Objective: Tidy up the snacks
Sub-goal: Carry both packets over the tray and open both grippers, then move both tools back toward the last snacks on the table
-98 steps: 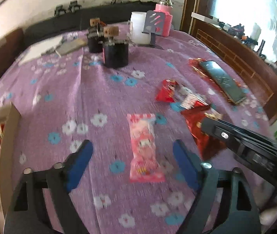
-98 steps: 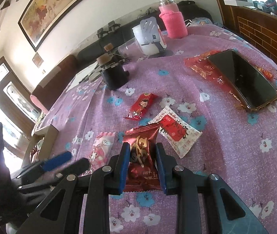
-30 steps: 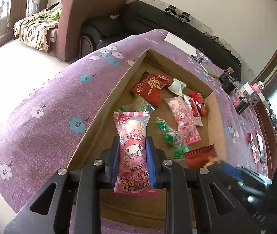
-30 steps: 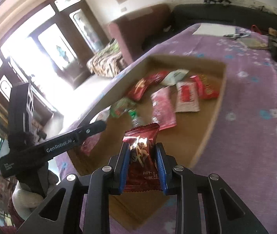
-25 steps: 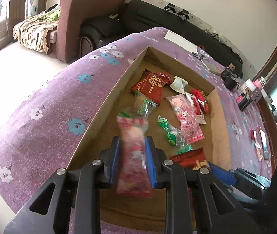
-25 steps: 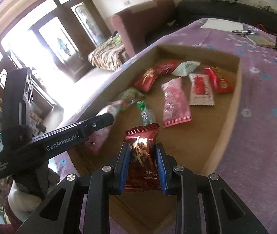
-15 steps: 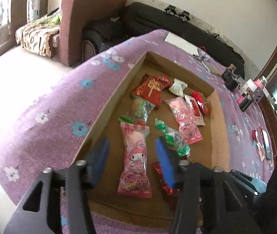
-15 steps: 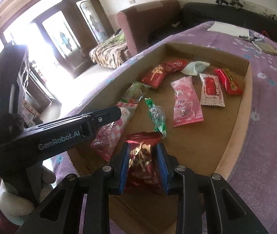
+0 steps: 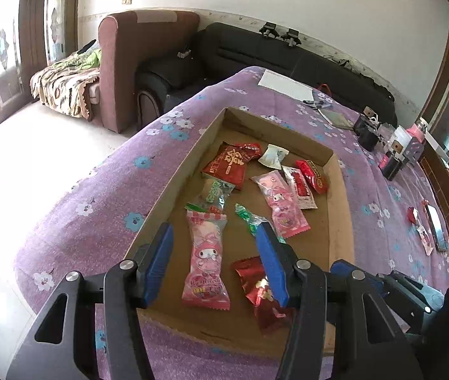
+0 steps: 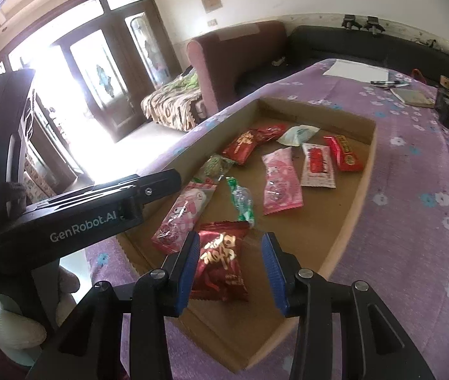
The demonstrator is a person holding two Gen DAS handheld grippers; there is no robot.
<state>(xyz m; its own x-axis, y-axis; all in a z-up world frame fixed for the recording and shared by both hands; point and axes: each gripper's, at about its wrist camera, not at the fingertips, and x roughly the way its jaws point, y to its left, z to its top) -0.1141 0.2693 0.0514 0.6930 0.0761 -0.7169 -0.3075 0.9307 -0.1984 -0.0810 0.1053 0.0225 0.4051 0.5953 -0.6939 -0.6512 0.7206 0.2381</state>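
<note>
Blue-padded jaws on both our grippers stand wide apart, holding nothing. Our left gripper (image 9: 215, 264) hovers over the near end of the cardboard box (image 9: 339, 209); straight between its jaws lies a pink cartoon-printed snack packet (image 9: 207, 262), flat on the box floor and touching neither pad. Just beside the left gripper's right jaw, partly hidden behind it, lies a dark red foil packet (image 9: 256, 281).

Our right gripper (image 10: 230, 269) frames that same dark red foil packet (image 10: 219, 262) between its spread jaws, nearer the left one; whether it touches that pad we cannot tell. To the left of these jaws the pink packet (image 10: 184, 213) lies slanted, and the black body of our left gripper crosses in front of it.

Just beyond the jaws sits a green-and-clear wrapped sweet (image 10: 241, 201), then a second pink packet (image 10: 281, 179), a white packet with a red panel (image 10: 317, 164) and a red bar (image 10: 344, 153) side by side. Farther on lie a green-printed clear bag (image 10: 216, 164), a red packet with gold lettering (image 10: 243, 145) and a pale wrapper (image 10: 297, 134) near the far wall of the box.

All of it rests on the table under a purple flowered cloth (image 10: 414, 209).
</note>
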